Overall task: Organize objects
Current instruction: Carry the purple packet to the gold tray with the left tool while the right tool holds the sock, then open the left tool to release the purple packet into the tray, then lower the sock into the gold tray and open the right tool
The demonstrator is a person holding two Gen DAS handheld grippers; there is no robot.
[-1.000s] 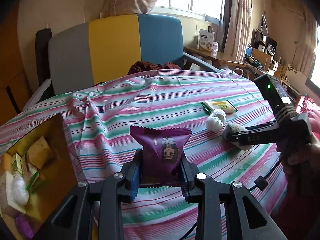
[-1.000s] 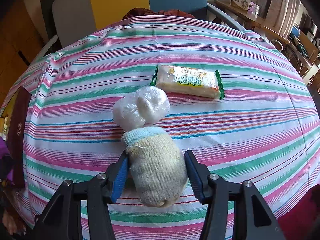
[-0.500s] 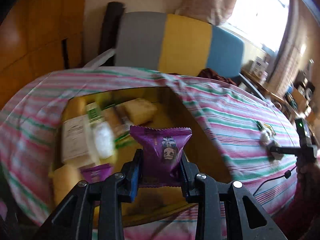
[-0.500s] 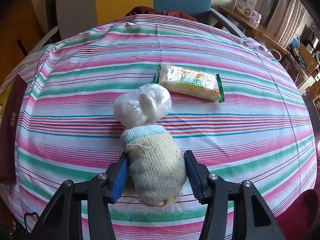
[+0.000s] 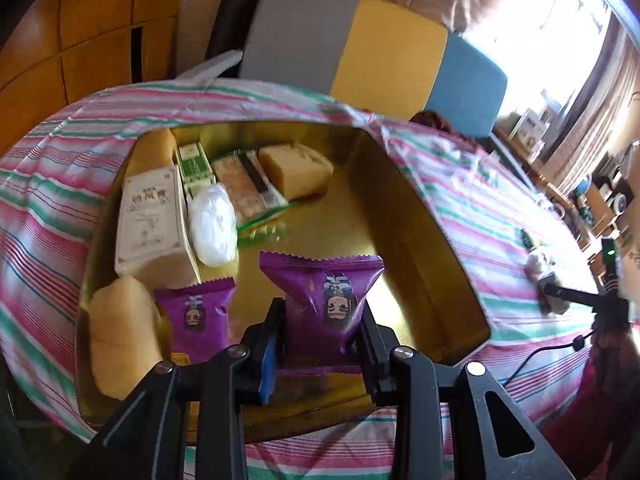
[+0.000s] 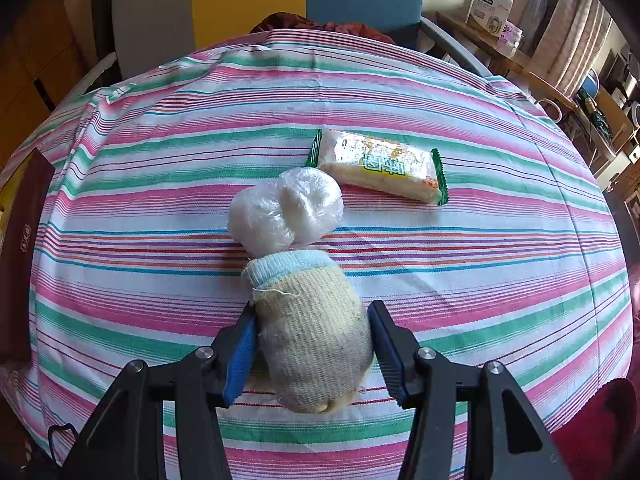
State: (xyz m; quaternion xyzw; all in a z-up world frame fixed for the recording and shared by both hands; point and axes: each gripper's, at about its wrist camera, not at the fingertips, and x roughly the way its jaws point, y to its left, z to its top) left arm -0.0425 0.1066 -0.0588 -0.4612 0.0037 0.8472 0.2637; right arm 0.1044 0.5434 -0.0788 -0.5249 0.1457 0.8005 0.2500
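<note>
Striped tablecloth (image 6: 500, 248) under half-hidden rolled sock (image 6: 316, 340)

The worktop is covered in a cloth (image 6: 500, 240) striped pink, green, blue and white. A purple snack packet (image 5: 326, 304) with a cartoon face is seen over a gold-lined box (image 5: 404, 216), and a matching purple packet (image 5: 196, 312) lies inside it beside a white carton (image 5: 148, 216) and a green-and-white one (image 5: 195, 164). A cream knit sock (image 6: 312, 332) with a pale blue cuff, a white plastic bundle (image 6: 286, 210) and a green-edged wrapper (image 6: 380, 164) with yellow print are spotted too. Blue pads (image 6: 240, 352) line the black hand-held gripper (image 6: 314, 348).
</note>
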